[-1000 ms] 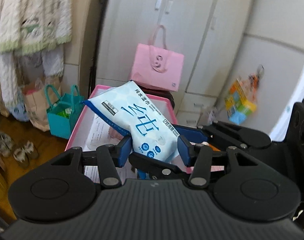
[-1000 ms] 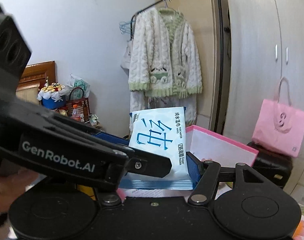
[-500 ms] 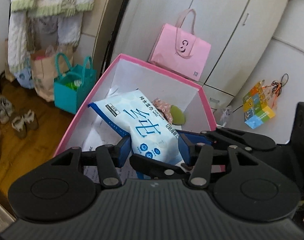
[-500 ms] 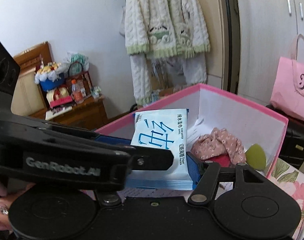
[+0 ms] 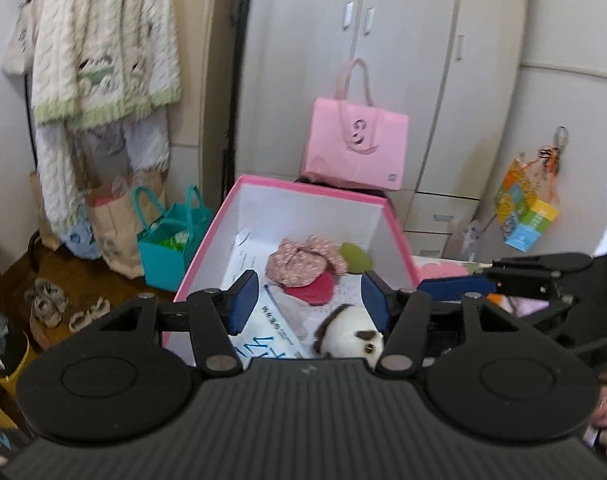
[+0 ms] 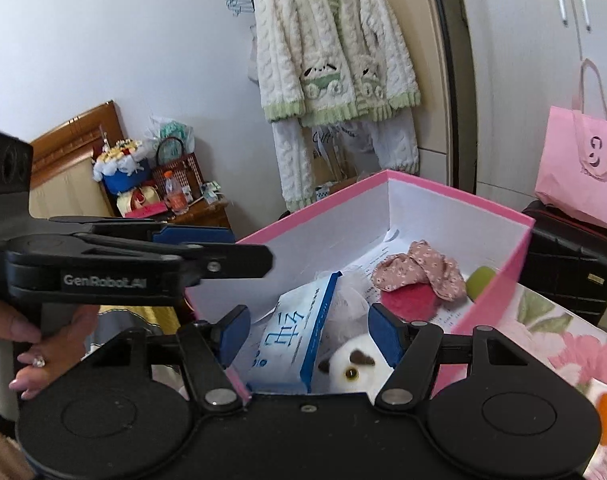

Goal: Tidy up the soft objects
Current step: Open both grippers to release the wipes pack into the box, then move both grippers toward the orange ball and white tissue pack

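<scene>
- I am holding the left gripper [image 5: 309, 300] above the near end of the pink box [image 5: 303, 190], its fingers spread wide with nothing between them; I read that as a hold kept clear of the contents.
- The wipes pack [image 6: 291, 340] is lying inside the box at about 7 o'clock, tilted with one long edge raised, leaning beside the plush toy [image 6: 357, 364].
- My right gripper [image 6: 305, 332] is hovering over the same corner, also spread and pinching nothing.
- Toward 12 o'clock the floral cloth [image 6: 419, 270], red pad [image 6: 409, 300] and green sponge [image 6: 479, 282] are lying together on the paper lining, well apart from the pack.
- I am judging the soft items as gathered in the box, so the pack's tilt may only need flattening.
</scene>
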A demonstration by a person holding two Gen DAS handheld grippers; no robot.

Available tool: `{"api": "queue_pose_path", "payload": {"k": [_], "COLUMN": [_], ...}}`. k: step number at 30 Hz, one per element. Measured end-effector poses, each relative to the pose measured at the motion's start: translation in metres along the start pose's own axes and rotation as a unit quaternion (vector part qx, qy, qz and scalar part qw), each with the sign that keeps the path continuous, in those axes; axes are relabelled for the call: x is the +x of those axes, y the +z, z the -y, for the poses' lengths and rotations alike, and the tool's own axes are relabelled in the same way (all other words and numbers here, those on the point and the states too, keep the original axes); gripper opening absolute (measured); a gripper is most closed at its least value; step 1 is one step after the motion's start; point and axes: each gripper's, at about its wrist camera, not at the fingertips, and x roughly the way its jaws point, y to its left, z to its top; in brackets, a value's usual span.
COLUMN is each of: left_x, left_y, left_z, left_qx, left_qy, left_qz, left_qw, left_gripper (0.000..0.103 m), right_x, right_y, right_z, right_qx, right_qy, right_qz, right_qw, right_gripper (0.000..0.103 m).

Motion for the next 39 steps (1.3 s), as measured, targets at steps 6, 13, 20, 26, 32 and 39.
{"api": "queue_pose_path", "payload": {"k": [6,13,20,26,32,39], "left_x": [-0.038,-0.072,-0.080,-0.068,-0.045,-0.009], "left_y": [0.001,-0.004,-0.009,-0.023,-0.036,-0.047], "left_z": [0.021,0.052,0.089,0.111,0.138,0.157], "left_qx": [0.032,0.075,0.124,0.133,0.154,0.149], "left_qy": [-0.030,-0.084,-0.142,-0.189,-0.221,-0.232], "left_qz": [0.008,-0.004,-0.040,-0.072,-0.100,-0.123], "left_qw": [0.9990,0.9937,0.9813,0.9701,0.9579,0.9534], "left_gripper": [0.059,0.060,0.061,0.062,0.062,0.062], "right_x": [-0.051,-0.110,-0.160,-0.179,-0.187,-0.183], "right_y": [-0.008,-0.029,-0.060,-0.088,-0.109,-0.126], "right_z": [-0.010,-0.015,-0.013,0.004,0.031,0.065], "right_qx": [-0.017,-0.019,-0.018,0.021,0.048,0.067], "right_qy": [-0.030,-0.047,-0.076,-0.075,-0.097,-0.111], "right_qz": [0.008,0.008,0.016,0.014,0.018,0.017], "right_qw": [0.999,0.999,0.997,0.997,0.994,0.991], "right_gripper": [0.071,0.071,0.071,0.072,0.072,0.072]}}
